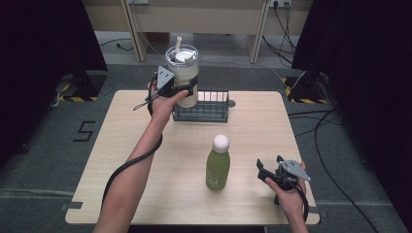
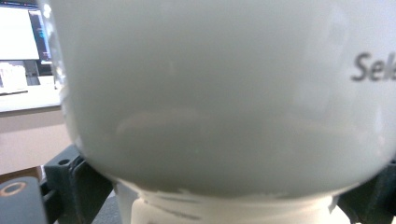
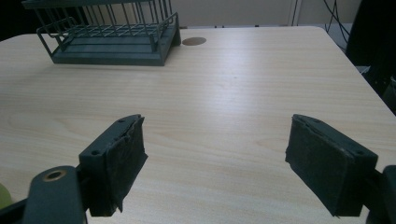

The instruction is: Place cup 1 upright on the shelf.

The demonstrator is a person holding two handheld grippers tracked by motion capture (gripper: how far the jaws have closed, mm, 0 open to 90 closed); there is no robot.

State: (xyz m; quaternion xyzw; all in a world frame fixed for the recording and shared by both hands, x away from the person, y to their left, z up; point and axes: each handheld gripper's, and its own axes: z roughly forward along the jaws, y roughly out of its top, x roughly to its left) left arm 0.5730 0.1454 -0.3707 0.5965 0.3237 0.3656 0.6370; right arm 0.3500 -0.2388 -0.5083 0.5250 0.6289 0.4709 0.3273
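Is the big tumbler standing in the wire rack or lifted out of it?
Cannot tell. The left tool is clamped on the upright tumbler at the left end of the rack, but its base is hidden.

Grey lettering "Sele", cut off at the frame edge, stood on the white tumbler (image 2: 224, 93). A black "5" was marked on the floor (image 1: 83, 131) left of the table.
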